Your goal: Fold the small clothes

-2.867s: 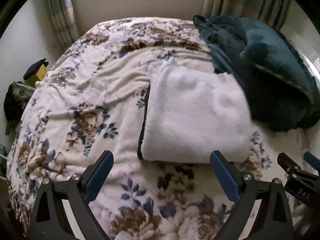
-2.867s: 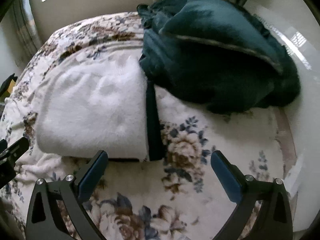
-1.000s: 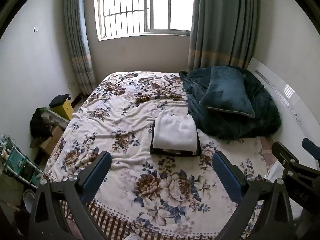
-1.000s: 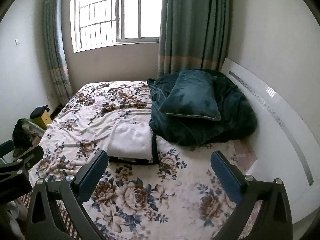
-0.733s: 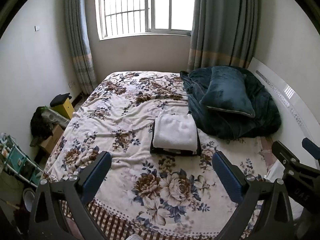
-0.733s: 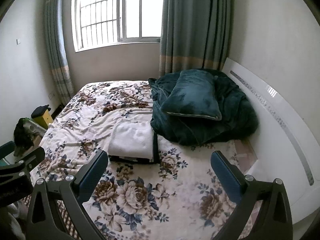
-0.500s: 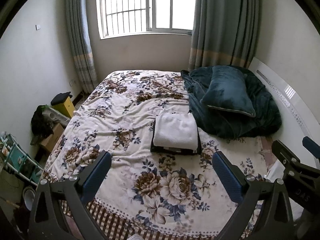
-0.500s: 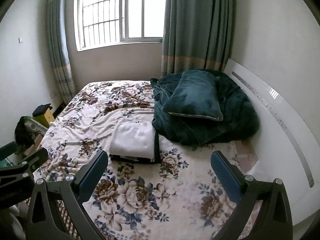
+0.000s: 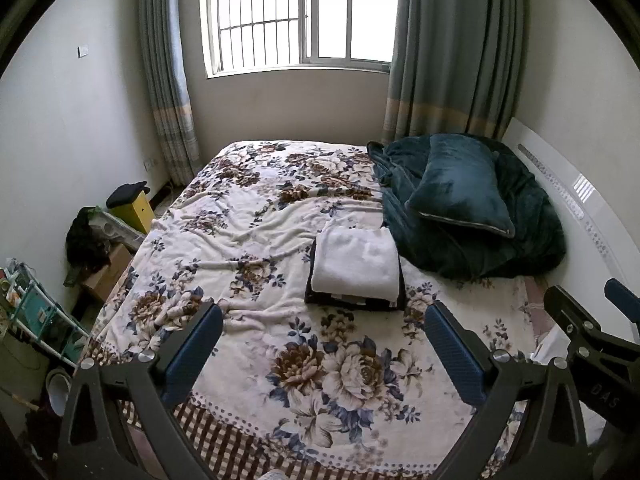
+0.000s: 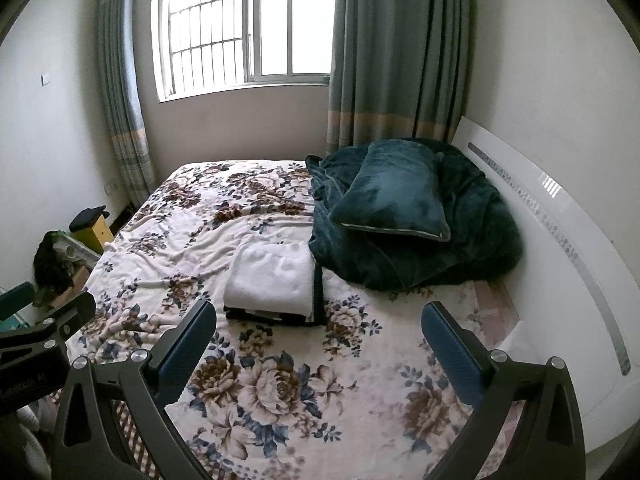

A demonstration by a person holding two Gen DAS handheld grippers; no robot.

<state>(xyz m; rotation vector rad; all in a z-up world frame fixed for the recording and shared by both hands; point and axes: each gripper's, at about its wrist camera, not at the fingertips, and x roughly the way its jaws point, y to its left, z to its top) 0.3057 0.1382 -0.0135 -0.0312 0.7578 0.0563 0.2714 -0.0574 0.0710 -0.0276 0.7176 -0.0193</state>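
Note:
A folded white fluffy garment (image 9: 356, 264) lies on top of a small stack of folded dark clothes on the floral bedspread (image 9: 256, 216). It also shows in the right wrist view (image 10: 272, 276). My left gripper (image 9: 322, 340) is open and empty, held well back above the foot of the bed. My right gripper (image 10: 318, 338) is open and empty too, also far from the stack. The right gripper's body shows at the right edge of the left wrist view (image 9: 588, 332).
A dark teal pillow (image 9: 460, 188) lies on a crumpled teal blanket (image 9: 532, 240) at the bed's right, by the white headboard (image 10: 560, 240). A yellow box (image 9: 134, 210), a cardboard box and a rack stand on the floor at the left. A window (image 9: 300, 12) and curtains are behind.
Both grippers have drawn far back and up from the folded stack, so the whole bed and room now show. Over the last second they barely moved. Both stayed open.

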